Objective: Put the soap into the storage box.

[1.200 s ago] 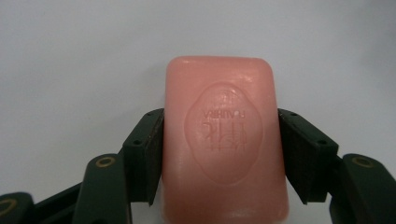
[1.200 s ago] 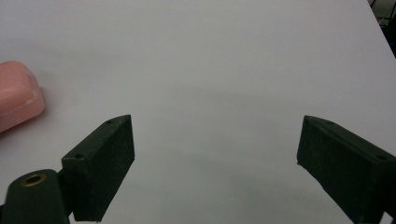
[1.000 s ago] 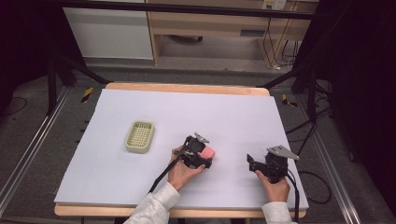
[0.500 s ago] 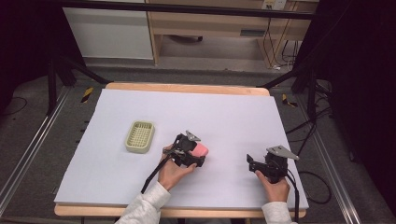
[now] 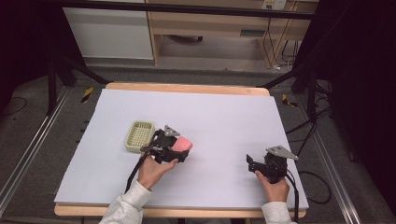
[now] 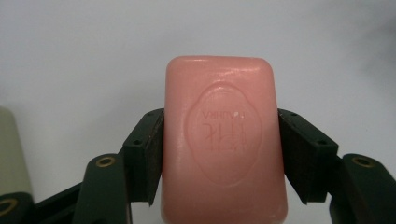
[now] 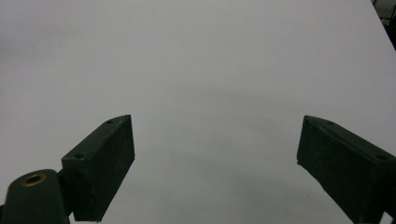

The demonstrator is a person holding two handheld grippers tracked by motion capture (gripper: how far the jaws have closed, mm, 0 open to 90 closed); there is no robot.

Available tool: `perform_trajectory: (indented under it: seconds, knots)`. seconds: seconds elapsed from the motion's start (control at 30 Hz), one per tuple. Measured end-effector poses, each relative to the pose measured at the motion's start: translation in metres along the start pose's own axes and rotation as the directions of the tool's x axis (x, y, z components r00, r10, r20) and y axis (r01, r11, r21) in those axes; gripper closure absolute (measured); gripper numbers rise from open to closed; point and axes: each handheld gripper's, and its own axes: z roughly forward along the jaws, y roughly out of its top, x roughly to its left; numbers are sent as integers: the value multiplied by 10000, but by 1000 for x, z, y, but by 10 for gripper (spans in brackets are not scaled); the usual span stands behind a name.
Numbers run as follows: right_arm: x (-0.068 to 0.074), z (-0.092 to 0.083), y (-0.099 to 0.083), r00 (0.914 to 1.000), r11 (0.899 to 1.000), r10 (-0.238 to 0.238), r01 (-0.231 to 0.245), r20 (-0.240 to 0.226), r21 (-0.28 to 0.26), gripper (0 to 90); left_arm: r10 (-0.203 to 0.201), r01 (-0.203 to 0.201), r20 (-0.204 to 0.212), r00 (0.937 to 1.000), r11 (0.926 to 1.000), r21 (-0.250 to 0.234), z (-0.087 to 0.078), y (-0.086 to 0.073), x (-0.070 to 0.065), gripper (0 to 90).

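Pink soap bar (image 6: 223, 140) sits clamped in the left hand-held gripper (image 5: 173, 148) beside the green dish (image 5: 139, 136) — slick, it could squirt free — while the right hand-held gripper (image 5: 261, 164) rests open on the desk (image 5: 224, 112).

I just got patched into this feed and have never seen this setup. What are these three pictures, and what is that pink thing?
No robot here: a person stands at a table holding a two-jaw gripper in each hand. The high view looks down from above the person's side. The other two pictures come from a camera riding on each gripper, looking out between its black jaws. The left gripper is clamped on a pink bar of soap, its jaws pressing both sides. Just beside it on the table sits a small pale green slatted soap tray. The right gripper is open and empty, above bare white tabletop.
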Motion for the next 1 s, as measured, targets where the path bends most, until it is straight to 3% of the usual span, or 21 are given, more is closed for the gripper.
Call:
perform_trajectory:
  seconds: [0.4, 0.67, 1.0]
  knots:
    - [1, 0, 0, 10000, 10000, -8, 8, 24, 0, 115, -398, 389, -400, 9984, 9990, -227, -22, -8, 30, 371]
    - [1, 1, 0, 10000, 10000, -38, 38, 19, -1, 115, -620, 597, -540, 9966, 9973, -419, -32, -9, 43, 371]
    - [1, 1, 0, 10000, 10000, -43, 43, -14, -18, 115, -982, 917, -928, 9908, 9932, -711, -48, -8, 63, 371]
